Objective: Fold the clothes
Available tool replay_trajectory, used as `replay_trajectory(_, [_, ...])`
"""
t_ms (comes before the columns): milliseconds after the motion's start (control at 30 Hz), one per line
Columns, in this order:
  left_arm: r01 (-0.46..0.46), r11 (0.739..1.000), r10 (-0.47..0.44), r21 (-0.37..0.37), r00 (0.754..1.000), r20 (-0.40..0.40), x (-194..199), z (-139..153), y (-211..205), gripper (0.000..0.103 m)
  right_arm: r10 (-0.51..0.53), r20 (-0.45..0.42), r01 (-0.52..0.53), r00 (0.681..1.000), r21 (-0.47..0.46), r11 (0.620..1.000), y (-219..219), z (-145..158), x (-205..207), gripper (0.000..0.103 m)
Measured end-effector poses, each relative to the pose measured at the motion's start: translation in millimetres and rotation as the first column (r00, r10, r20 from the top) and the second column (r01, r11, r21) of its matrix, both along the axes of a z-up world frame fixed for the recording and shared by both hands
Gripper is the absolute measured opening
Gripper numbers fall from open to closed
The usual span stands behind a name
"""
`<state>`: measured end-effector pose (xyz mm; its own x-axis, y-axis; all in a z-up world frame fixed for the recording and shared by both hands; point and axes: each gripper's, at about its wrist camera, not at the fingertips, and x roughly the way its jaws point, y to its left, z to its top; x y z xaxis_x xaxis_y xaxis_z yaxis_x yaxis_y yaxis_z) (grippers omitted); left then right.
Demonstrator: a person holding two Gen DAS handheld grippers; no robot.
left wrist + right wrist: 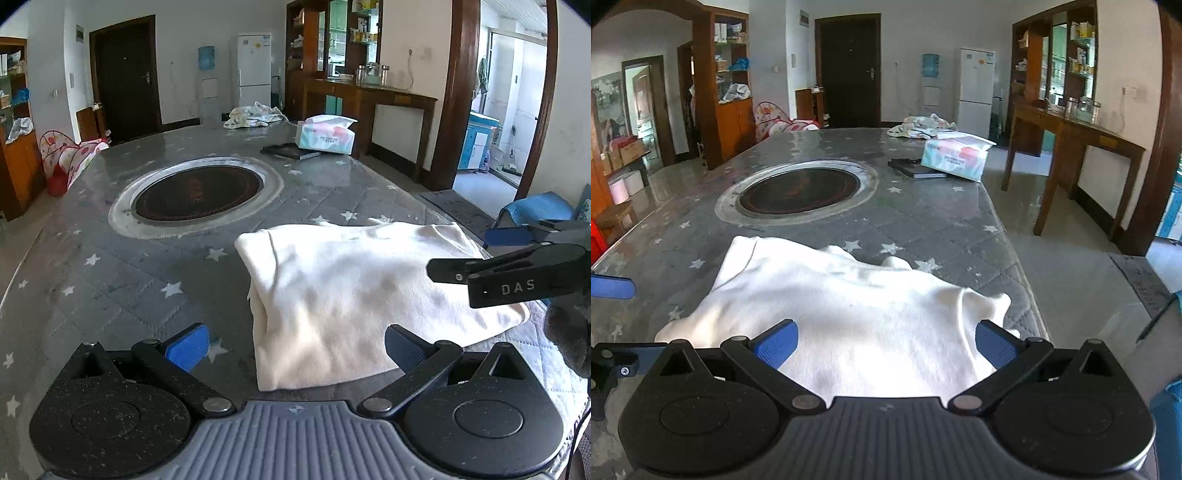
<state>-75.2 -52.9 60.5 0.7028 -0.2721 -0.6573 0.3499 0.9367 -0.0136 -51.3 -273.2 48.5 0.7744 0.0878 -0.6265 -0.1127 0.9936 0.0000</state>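
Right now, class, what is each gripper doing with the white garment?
Left gripper: open, fingers wide, holding nothing; the white garment lies below.
Right gripper: open, holding nothing, above the same garment.

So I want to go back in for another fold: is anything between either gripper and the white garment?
Nothing visible. The white garment lies folded on the table right ahead of the left gripper and right gripper, both with jaws wide open and empty. The tissue pack sits far off.
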Motion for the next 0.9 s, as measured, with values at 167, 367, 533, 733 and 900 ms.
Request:
replay_trajectory(167, [-0.033,0.999,0.033,0.020,0.999,-0.023,-6,-4,2,0.103,-0.044,-0.012,0.044,0.999,0.001,0.999,-2,1,-17,0.103])
replay_trajectory(367, [-0.067,0.998,0.068,0.014,0.996,-0.061,-14,-7,7,0.103,-0.060,-0.048,0.059,0.997,-0.011,0.998,-3,-4,-35,0.103])
replay_trajectory(533, [-0.078,0.996,0.080,0.031,0.994,-0.072,-20,-10,8,0.103,-0.063,-0.076,0.063,0.995,-0.002,0.998,-2,-9,-49,0.103])
replay_trajectory(733, [-0.082,0.996,0.085,0.043,0.994,-0.067,-27,-12,8,0.103,-0.062,-0.116,0.064,0.991,0.013,0.998,3,-16,-60,0.103])
replay_trajectory(900, [-0.093,0.994,0.096,0.050,0.993,-0.069,-32,-13,10,0.103,-0.058,-0.140,0.062,0.988,0.021,0.998,8,-21,-68,0.103])
